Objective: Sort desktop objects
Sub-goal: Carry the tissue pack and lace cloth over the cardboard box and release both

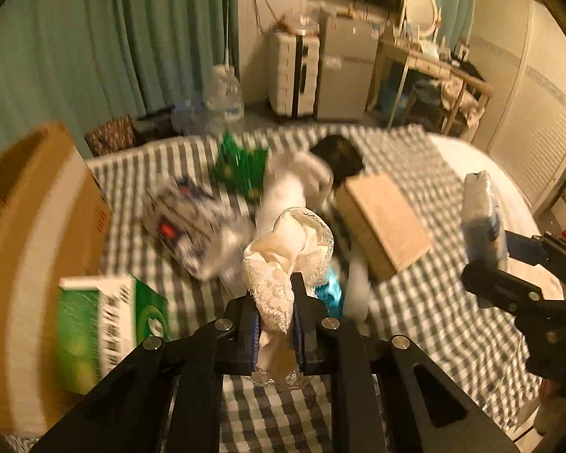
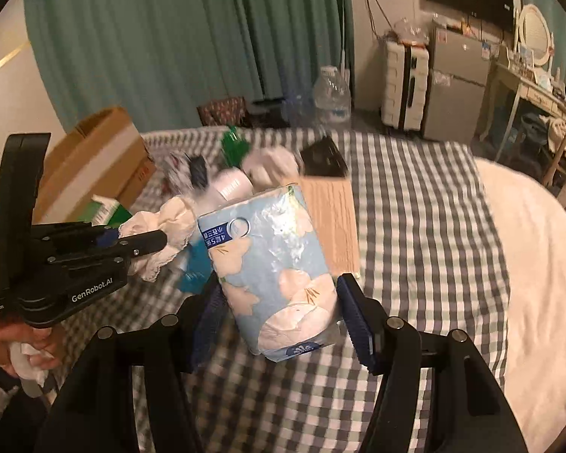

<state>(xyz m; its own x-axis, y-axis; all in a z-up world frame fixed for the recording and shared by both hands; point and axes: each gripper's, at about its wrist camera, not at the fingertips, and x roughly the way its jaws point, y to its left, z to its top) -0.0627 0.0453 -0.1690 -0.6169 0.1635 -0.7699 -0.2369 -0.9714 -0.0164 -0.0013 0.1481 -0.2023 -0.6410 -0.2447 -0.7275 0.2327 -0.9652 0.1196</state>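
My left gripper [image 1: 276, 294] is shut on a cream lace cloth [image 1: 288, 249] and holds it above the checked bedspread [image 1: 426, 302]; it also shows in the right wrist view [image 2: 153, 243] with the cloth [image 2: 169, 226]. My right gripper [image 2: 279, 302] is shut on a blue-and-white tissue pack [image 2: 271, 268], lifted off the bed; the pack also shows in the left wrist view [image 1: 483, 219]. A pile lies behind: a flat tan box [image 1: 381, 222], a green packet [image 1: 241, 166], white items [image 1: 286, 188] and a black object [image 1: 339, 158].
An open cardboard box [image 1: 34, 226] stands at the left of the bed, with a green-and-white carton [image 1: 105, 328] beside it. A water jug [image 1: 224, 94], suitcase [image 1: 292, 71] and small fridge [image 1: 345, 68] stand on the floor beyond the bed.
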